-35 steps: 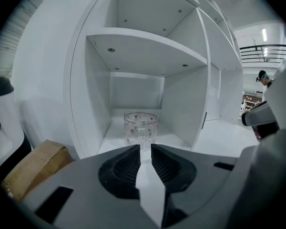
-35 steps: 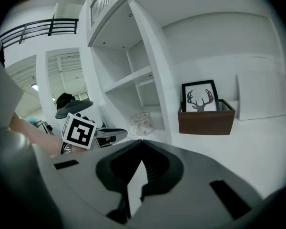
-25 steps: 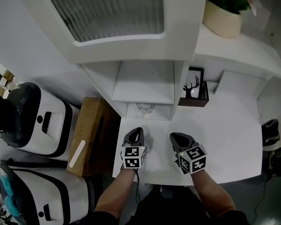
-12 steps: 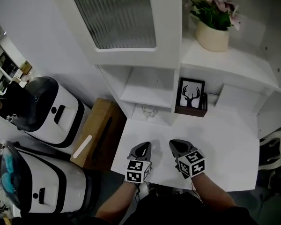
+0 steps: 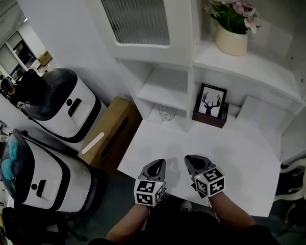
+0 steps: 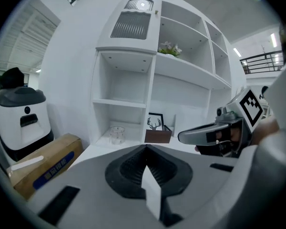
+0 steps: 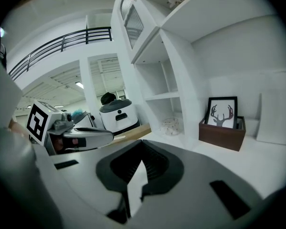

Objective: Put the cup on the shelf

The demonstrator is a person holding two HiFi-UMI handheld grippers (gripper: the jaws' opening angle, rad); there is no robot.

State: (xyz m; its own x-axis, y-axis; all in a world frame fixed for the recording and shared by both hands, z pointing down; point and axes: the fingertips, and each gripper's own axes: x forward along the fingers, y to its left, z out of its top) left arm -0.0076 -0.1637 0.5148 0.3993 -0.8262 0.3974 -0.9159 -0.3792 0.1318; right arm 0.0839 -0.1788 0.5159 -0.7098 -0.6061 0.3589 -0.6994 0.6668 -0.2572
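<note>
A clear glass cup stands upright in the lowest compartment of the white shelf unit, at desk level. It also shows as the cup in the left gripper view and the cup in the right gripper view. My left gripper and right gripper hover side by side over the near edge of the white desk, well short of the cup. Both are shut with nothing between the jaws. Each sees the other: the right gripper and the left gripper.
A deer picture in a brown box stands right of the cup's compartment, with a white panel leaning beyond it. A flower pot sits on the upper shelf. Left of the desk are a cardboard box and white machines.
The head view has pulled back and tilted up, showing more of the shelf. Both grippers have drawn back toward the desk's near edge. The cup stays in its compartment.
</note>
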